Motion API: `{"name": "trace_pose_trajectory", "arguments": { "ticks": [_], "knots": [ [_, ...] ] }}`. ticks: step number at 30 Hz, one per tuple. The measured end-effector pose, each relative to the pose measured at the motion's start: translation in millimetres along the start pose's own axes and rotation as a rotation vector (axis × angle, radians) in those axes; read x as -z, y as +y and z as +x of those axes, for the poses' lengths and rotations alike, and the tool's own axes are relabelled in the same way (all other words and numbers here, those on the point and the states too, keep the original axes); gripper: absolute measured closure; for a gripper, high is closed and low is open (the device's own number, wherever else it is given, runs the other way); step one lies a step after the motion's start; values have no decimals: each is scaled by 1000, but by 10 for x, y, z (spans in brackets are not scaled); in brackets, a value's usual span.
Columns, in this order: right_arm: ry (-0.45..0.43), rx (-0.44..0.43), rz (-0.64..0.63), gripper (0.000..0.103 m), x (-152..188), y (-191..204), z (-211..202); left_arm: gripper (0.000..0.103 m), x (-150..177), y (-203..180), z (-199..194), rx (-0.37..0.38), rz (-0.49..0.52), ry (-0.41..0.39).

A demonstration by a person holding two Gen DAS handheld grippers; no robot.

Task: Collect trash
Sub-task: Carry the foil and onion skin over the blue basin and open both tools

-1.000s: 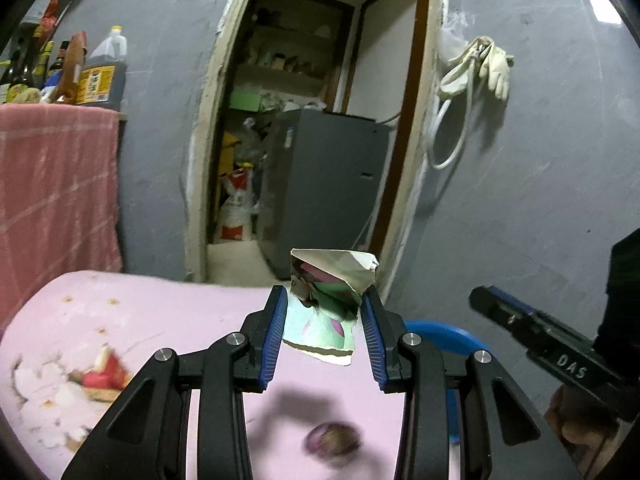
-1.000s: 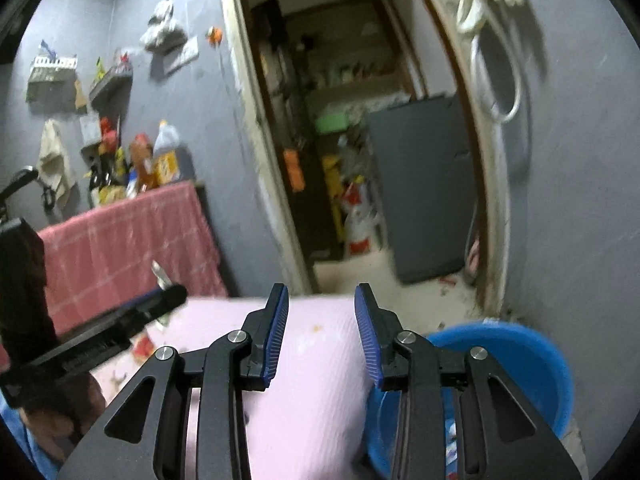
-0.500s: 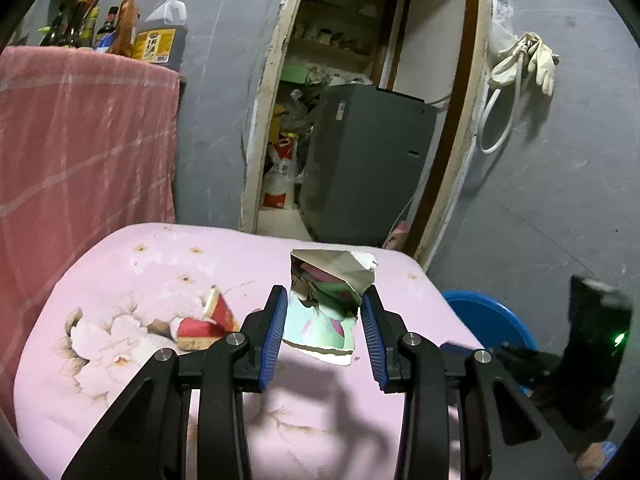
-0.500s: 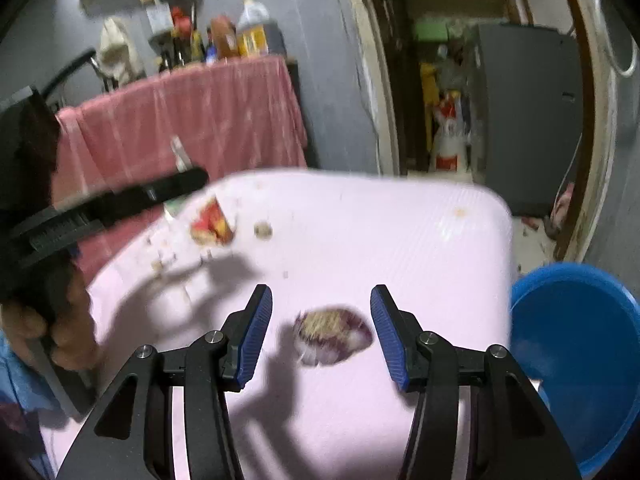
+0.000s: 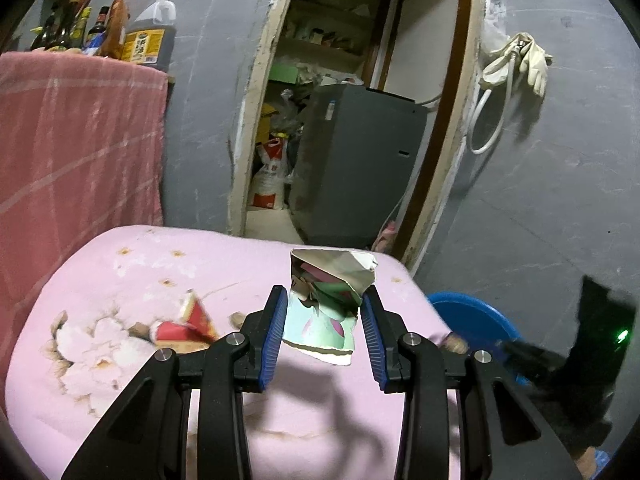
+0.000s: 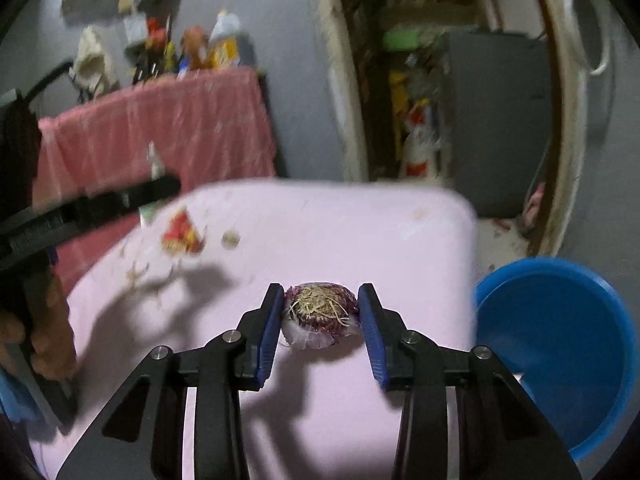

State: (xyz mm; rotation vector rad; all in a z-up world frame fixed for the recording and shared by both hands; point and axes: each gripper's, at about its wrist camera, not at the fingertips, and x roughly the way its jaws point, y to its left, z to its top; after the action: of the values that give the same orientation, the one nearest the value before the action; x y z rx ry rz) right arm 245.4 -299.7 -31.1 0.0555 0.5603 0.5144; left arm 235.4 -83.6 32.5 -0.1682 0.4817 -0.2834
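- Left wrist view: the left gripper sits at the lower centre of the frame, its jaws clamped on a crumpled carton scrap that sticks up between the blue pads, clear of the pink floral worktop below it. Held aloft like this, the scrap looks ready to be carried to the bin rather than set down.
- Left of centre, a red wrapper lies on the worktop among the printed flowers, with a small brownish bit just beside it; both read as trash not yet picked up.
- At the lower right, the rim of the blue bucket shows beyond the worktop's edge, partly behind the dark body of the other gripper. Its place beside the worktop suits it as the drop point.
- Right wrist view: the right gripper is low over the worktop at the lower centre, and its jaws are closing around a purple onion end that lies on the surface between them. The left pad looks to touch it; a sliver of gap seems to remain at the right pad, so I judge the grip not yet firm.
- The bucket fills the right edge of the frame, close by, so the carry should be brief.
- The wrapper lies at the middle left, near the left gripper's dark finger.
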Motion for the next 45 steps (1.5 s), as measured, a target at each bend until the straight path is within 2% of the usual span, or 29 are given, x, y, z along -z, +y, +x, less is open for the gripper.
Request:
{"name": "trace_pose_trajectory", "arguments": {
  "ticks": [9,14,21,27,30,33,35,37,45],
  "knots": [
    [-313,210,25,67,-297,-279,-853,71,-122,-634,183,107,76,-56],
    [-400,311,48,67,-346,-479,-1176,70,-149,-1057,361,173,131,-62],
    [-408,396,128,67,-269,-877,-1307,70,-122,-1536,670,236,206,-30],
    [-370,411,218,67,-94,-1178,-1298,70,-38,-1686,1052,234,190,56],
    [-343,417,248,64,-32,-1267,-1229,70,4,-1712,1213,248,180,101],
    [-315,420,277,64,15,-1331,-1174,68,59,-1730,1346,232,177,150],
    [-312,418,303,56,41,-1379,-1179,67,95,-1726,1405,225,177,184],
    [-316,420,320,55,65,-1405,-1206,59,126,-1706,1441,233,166,210],
    [-326,424,316,49,67,-1384,-1280,55,127,-1571,1326,228,143,214]
  ]
}}
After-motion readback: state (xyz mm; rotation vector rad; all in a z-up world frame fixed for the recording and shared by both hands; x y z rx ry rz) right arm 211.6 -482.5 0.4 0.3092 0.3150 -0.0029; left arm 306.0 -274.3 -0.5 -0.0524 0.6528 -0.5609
